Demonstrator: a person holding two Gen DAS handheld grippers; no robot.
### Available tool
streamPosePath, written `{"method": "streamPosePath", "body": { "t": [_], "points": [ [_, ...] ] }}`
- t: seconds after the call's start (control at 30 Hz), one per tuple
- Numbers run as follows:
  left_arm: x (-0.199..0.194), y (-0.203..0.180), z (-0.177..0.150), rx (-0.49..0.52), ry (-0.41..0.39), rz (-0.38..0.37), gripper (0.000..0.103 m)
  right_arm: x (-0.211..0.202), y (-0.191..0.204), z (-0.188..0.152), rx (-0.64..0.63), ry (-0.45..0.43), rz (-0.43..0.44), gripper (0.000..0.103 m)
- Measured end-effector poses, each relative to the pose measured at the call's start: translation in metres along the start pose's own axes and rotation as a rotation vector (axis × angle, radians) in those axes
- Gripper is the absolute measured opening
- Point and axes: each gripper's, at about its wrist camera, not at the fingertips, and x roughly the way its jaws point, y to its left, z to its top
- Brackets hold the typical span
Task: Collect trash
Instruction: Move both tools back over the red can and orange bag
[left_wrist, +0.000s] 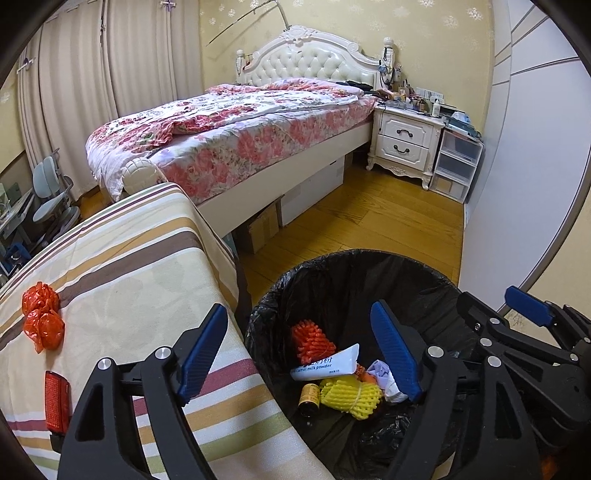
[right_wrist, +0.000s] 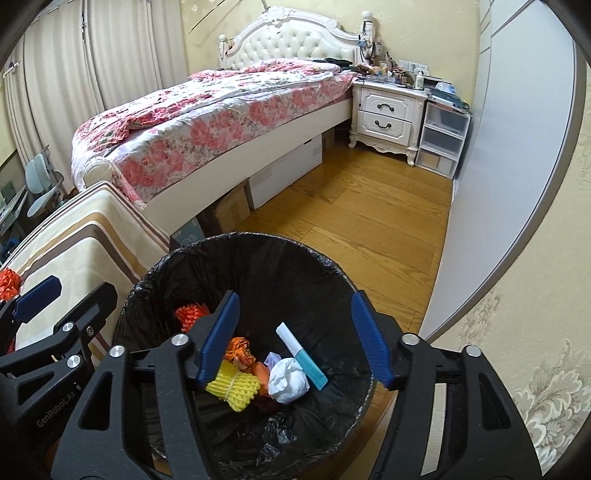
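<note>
both grippers, left (left_wrist: 301, 354) and right (right_wrist: 293, 341), are hanging jaws apart and empty over the black-lined bin (right_wrist: 332, 269), dropped trash lying inside (the release step, it seems). two orange wads (left_wrist: 40, 317) are waiting at nine o'clock on the striped table (left_wrist: 129, 280), likely calling for a leftward reach.

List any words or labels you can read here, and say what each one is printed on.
"camel milk powder": on the white sachet in the trash bin; the characters above it are too blurred to read.
"GenRobot.AI": on the left gripper's black body, seen from the right wrist.
Bedside items: too small to read.
</note>
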Motion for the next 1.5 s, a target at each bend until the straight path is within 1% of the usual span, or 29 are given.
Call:
{"method": "streamPosePath", "body": {
  "t": [0.03, 0.1, 0.17, 0.3, 0.37, 0.47, 0.7, 0.9, 1.1, 1.5],
  "points": [
    [-0.001, 0.001, 0.000, -0.003, -0.001, 0.001, 0.078, -0.001, -0.001, 0.001, 0.003, -0.006, -0.006, 0.069],
    [-0.002, 0.004, 0.001, -0.010, -0.004, 0.002, 0.080, -0.003, -0.003, 0.001, 0.004, -0.011, -0.013, 0.071],
    [-0.004, 0.005, 0.001, -0.013, -0.009, 0.007, 0.081, -0.005, -0.003, 0.002, 0.004, -0.014, -0.020, 0.078],
    [-0.009, 0.007, 0.001, -0.012, -0.019, 0.014, 0.082, -0.008, -0.005, 0.002, 0.007, -0.017, -0.028, 0.080],
    [-0.011, 0.008, -0.001, -0.009, -0.022, 0.019, 0.082, -0.009, -0.004, 0.001, 0.009, -0.016, -0.032, 0.083],
    [-0.016, 0.009, -0.003, -0.004, -0.027, 0.027, 0.083, -0.013, -0.003, 0.000, 0.005, -0.021, -0.039, 0.085],
    [-0.026, 0.019, -0.009, -0.018, -0.021, 0.043, 0.083, -0.021, 0.003, -0.003, 0.000, -0.027, -0.039, 0.086],
    [-0.038, 0.034, -0.016, -0.043, -0.019, 0.059, 0.083, -0.029, 0.014, -0.008, -0.016, -0.027, -0.018, 0.086],
    [-0.051, 0.052, -0.026, -0.063, -0.016, 0.093, 0.083, -0.037, 0.036, -0.013, -0.050, -0.022, 0.022, 0.086],
    [-0.075, 0.101, -0.050, -0.143, -0.010, 0.180, 0.083, -0.054, 0.081, -0.025, -0.123, -0.030, 0.094, 0.086]
  ]
}}
